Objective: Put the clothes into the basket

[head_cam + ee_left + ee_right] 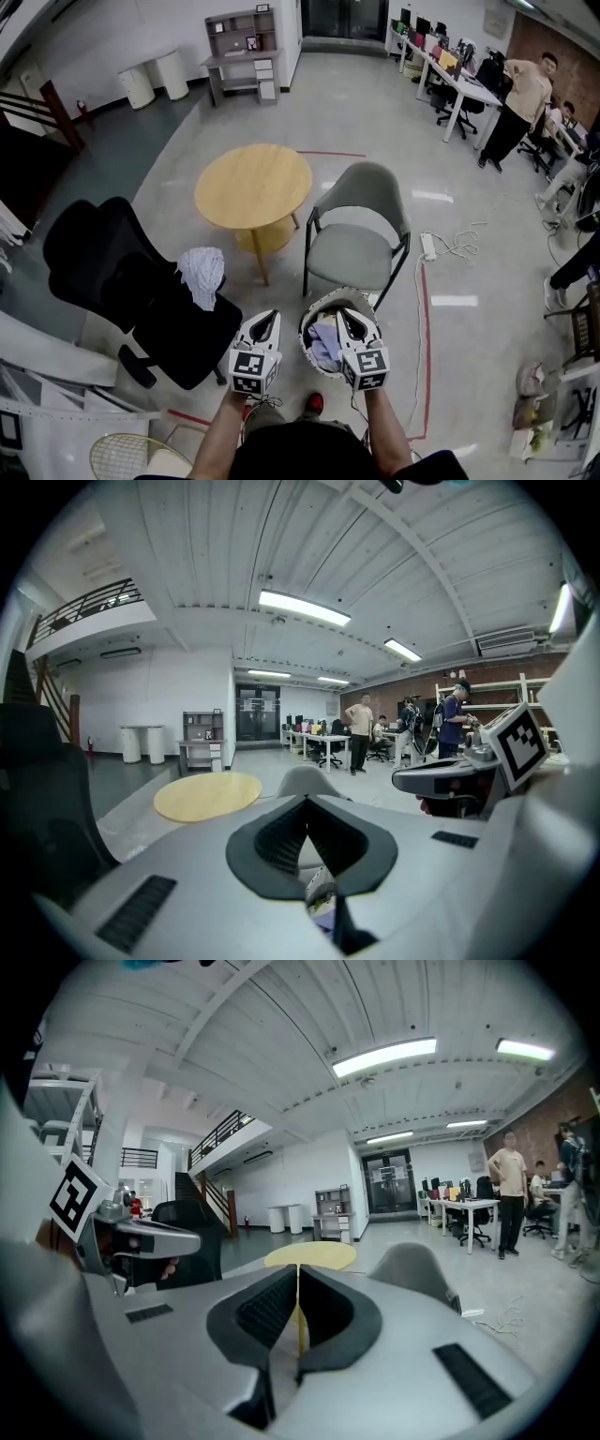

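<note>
In the head view, a basket (306,345) is sitting on the floor just in front of a grey chair (361,248), with clothes (325,347) lying inside it. A white garment (202,274) is lying on a black chair (103,267). The left tongs (269,320) are hovering beside the basket and the right tongs (348,317) above it.

In the left gripper view, the left tongs (306,803) are pressing tip to tip, empty.

In the right gripper view, the right tongs (297,1274) are clenching on nothing.

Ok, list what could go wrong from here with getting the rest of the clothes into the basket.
1. A white garment lies on the black office chair, whose wheeled base may roll if the cloth is tugged.
2. The basket stands right by the person's feet, so a step toward the chair could knock it over.
</note>
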Tool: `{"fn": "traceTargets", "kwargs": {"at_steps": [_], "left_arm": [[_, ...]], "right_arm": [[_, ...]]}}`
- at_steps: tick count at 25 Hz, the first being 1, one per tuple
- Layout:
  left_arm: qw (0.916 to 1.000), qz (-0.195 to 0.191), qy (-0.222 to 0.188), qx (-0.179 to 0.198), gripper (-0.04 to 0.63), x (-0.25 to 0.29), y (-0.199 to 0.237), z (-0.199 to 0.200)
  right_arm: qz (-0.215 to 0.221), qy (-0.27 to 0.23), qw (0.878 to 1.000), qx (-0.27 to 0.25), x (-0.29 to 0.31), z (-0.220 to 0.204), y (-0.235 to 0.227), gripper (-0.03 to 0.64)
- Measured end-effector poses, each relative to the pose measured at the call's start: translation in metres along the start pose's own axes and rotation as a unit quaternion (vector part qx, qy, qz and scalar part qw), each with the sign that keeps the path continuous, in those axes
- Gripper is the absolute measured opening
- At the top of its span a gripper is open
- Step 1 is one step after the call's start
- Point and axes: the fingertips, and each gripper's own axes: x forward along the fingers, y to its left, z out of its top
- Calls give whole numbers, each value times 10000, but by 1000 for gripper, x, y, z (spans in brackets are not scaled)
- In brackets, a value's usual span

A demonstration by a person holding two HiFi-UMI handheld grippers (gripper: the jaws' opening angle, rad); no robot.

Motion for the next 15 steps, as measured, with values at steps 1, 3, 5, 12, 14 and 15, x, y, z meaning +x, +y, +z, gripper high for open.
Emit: {"fn": "traceTargets", "kwargs": {"at_steps": [1, 3, 5, 12, 14, 15], "left_arm": [[10000, 48, 17, 0, 6, -2, 2, -1], [9998, 166, 66, 17, 6, -5, 10, -2], [9995, 289, 91, 8, 6, -9, 21, -3], [9965, 807, 143, -188, 6, -30, 86, -16], [9951, 946, 153, -246, 6, -34, 110, -19], [9942, 1025, 155, -279, 6, -35, 123, -21]], "right_arm": [[66, 1, 10000, -8, 3, 1, 3, 34], [215, -4, 9998, 4, 11, 5, 10, 34], [381, -6, 9993, 20, 21, 7, 21, 34], [1081, 138, 9940, -41, 72, 3, 88, 34], [1250, 194, 9919, -89, 92, 2, 104, 34], [1342, 219, 9906, -124, 103, 1, 113, 34]]}}
